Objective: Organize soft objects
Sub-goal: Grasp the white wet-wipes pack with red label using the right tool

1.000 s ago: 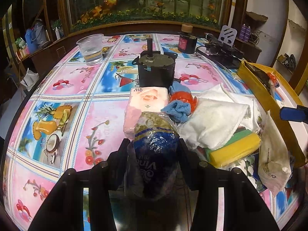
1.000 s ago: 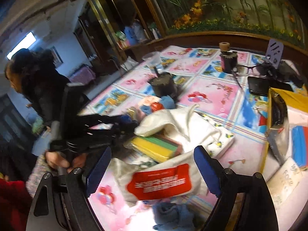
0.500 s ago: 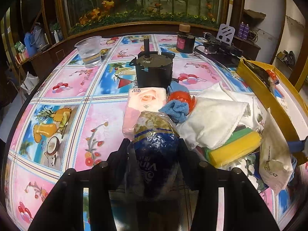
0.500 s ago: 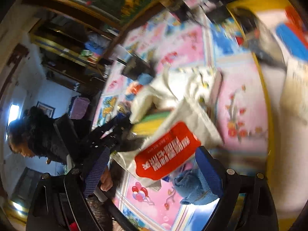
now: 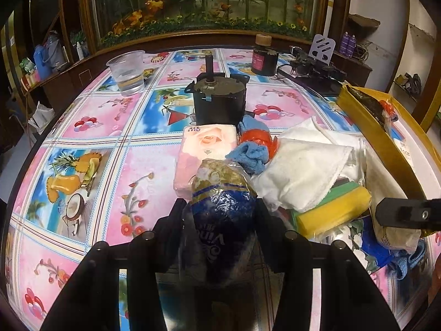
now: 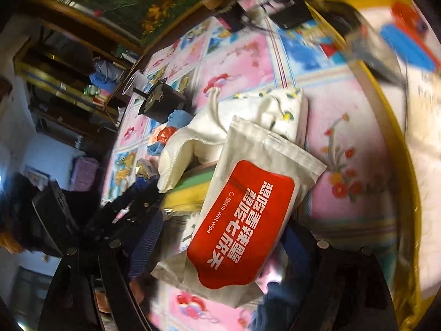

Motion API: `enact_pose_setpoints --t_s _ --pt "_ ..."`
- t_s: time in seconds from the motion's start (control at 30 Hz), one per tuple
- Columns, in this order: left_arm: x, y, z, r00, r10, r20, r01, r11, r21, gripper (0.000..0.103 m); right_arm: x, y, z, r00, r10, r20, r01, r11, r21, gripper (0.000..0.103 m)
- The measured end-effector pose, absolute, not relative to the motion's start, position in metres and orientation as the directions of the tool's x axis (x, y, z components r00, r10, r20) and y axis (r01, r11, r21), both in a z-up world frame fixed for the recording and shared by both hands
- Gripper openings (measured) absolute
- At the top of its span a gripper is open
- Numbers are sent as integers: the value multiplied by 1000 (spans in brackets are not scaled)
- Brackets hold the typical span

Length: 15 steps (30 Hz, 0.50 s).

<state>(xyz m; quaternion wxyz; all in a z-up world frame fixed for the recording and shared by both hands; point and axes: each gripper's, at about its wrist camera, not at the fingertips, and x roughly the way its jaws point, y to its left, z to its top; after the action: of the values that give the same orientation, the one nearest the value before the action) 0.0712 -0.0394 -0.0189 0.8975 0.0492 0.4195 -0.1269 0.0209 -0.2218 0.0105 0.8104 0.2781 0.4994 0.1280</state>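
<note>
Blue-and-gold crinkly plastic tissue pack (image 5: 223, 220) clamped between left gripper (image 5: 220, 215) jaws, above floral oilcloth table (image 5: 91, 127). Right gripper (image 6: 220, 237) jaws closing around white wet-wipe pouch with red label (image 6: 242, 220), pads not yet pressing; pouch lies on yellow-green sponge (image 6: 187, 190) beside white cloth (image 6: 193, 143).

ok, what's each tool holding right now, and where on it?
Left tool is clamped across the near end of the blue tissue pack. Right tool holds nothing: it is closing around the wet wipe pouch, pads not yet pressing.
</note>
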Motion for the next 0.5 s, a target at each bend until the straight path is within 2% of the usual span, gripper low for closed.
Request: enact_pose_setpoints --t_s 0.1,0.17,0.2,0.33,0.5 --pt "72 -40 -20 613 -183 -769 268 963 -16 48 20 -219 7 475 412 -778 44 872 488 60" --pt "72 -40 -21 613 -181 -769 268 963 -13 48 18 -229 6 494 399 -773 40 877 478 53" --pt "72 -40 -21 613 -180 -770 268 963 -13 48 18 -233 5 488 432 -758 16 864 503 45" --pt "72 -39 -21 619 -180 -764 266 964 -11 47 14 -242 24 540 415 -732 -54 885 462 43" --pt "73 -31 -15 642 -204 -739 247 968 -52 47 21 -242 68 664 380 -643 -153 912 381 43"
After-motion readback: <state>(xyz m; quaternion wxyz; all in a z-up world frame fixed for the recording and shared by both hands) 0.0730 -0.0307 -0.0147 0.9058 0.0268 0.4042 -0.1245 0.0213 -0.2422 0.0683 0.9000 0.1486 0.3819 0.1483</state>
